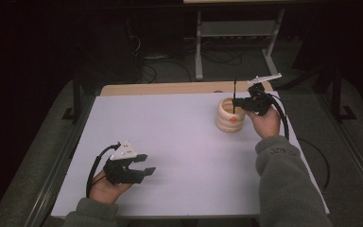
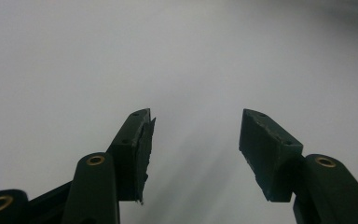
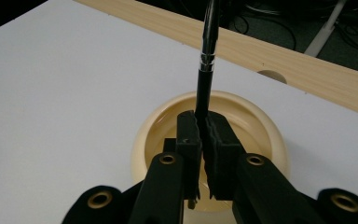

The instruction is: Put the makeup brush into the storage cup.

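While the right claw (image 3: pixel 200 126) grips a black pen (image 3: pixel 207 65) upright over the cream cup (image 1: pixel 230 117) at the far right, the left claw (image 2: pixel 196 149) rests wide apart on the near bench (image 1: pixel 179 142).

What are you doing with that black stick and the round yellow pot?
A person holds a gripper in each hand at a white table. The right gripper is shut on a thin black pen, holding it upright over the mouth of a cream ribbed holder near the far right of the table. Whether the pen's tip is already inside cannot be told. The left gripper rests near the front left with its jaws open, holding nothing.
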Demonstrator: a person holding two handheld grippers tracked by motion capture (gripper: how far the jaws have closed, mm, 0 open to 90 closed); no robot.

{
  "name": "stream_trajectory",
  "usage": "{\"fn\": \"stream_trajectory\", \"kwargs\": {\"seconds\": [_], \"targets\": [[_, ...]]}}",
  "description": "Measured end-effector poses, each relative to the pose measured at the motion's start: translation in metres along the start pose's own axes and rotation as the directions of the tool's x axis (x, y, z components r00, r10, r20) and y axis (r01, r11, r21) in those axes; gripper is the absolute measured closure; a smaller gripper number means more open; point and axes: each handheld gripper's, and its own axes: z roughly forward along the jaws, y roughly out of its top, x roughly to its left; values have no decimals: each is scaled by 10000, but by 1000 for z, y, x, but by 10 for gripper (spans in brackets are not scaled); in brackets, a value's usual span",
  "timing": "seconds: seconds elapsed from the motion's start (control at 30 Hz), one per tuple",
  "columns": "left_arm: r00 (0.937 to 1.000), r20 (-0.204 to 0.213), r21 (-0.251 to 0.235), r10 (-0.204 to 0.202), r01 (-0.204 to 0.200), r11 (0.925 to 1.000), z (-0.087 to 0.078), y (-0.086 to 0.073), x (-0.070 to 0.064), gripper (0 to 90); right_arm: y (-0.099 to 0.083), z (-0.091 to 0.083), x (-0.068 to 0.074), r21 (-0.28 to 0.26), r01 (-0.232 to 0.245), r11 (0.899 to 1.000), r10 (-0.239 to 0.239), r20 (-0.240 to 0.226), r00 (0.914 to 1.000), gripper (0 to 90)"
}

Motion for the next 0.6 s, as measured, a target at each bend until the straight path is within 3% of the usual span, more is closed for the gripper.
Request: {"fn": "stream_trajectory", "kwargs": {"seconds": [0.27, 0.37, 0.6], "targets": [[10000, 2, -53, -59, 59, 10000, 1, 0, -1, 440, -4, 1, -2, 49, -17, 10000, 17, 33, 10000, 825], [10000, -9, -54, -73, 73, 10000, 1, 0, -1, 440, -4, 0, -2, 65, -141, 9999, 139, 200, 9997, 732], [10000, -13, 12, 20, -20, 10000, 0, 0, 0, 438, -7, -6, -3, -138, -232, 9996, 238, 501, 9985, 616]]}}
